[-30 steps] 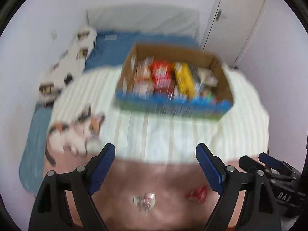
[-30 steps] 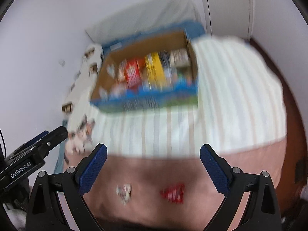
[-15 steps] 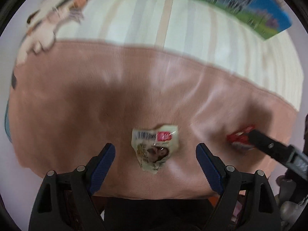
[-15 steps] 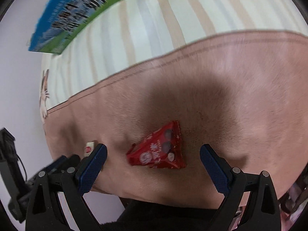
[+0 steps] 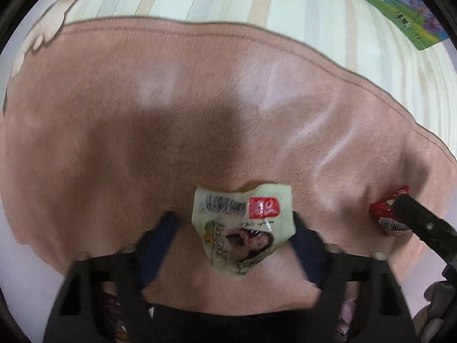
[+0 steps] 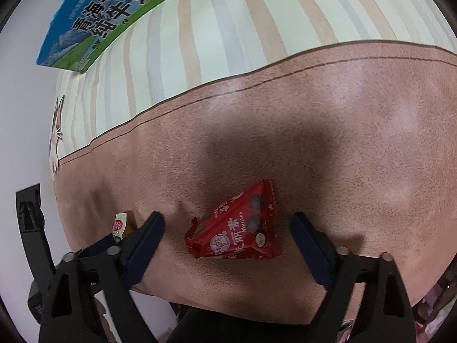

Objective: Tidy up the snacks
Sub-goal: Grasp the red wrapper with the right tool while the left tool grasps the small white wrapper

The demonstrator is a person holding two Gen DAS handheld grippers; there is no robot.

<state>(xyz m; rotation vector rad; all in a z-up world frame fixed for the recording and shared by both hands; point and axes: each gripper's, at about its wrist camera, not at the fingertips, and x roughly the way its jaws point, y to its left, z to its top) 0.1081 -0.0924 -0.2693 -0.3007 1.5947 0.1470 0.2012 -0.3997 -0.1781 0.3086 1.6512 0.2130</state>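
Note:
A pale green snack packet (image 5: pixel 242 228) lies on the pink blanket (image 5: pixel 142 143), between the open jaws of my left gripper (image 5: pixel 234 223), which is low over it. A red triangular snack packet (image 6: pixel 240 228) lies on the same blanket (image 6: pixel 357 143) between the open jaws of my right gripper (image 6: pixel 228 223). The red packet (image 5: pixel 388 211) also shows at the right edge of the left wrist view, partly behind the right gripper's finger. A corner of the green packet (image 6: pixel 120 224) shows in the right wrist view.
The blue and green printed side of the snack box (image 6: pixel 100 25) stands on the striped sheet (image 6: pixel 228 28) beyond the blanket; it also shows in the left wrist view (image 5: pixel 400 8). A rabbit print (image 6: pixel 55 143) is at the sheet's left. The bed's near edge is just below both grippers.
Both grippers have tipped down from facing the box and dropped close to the blanket. Each now has a packet between its open jaws.

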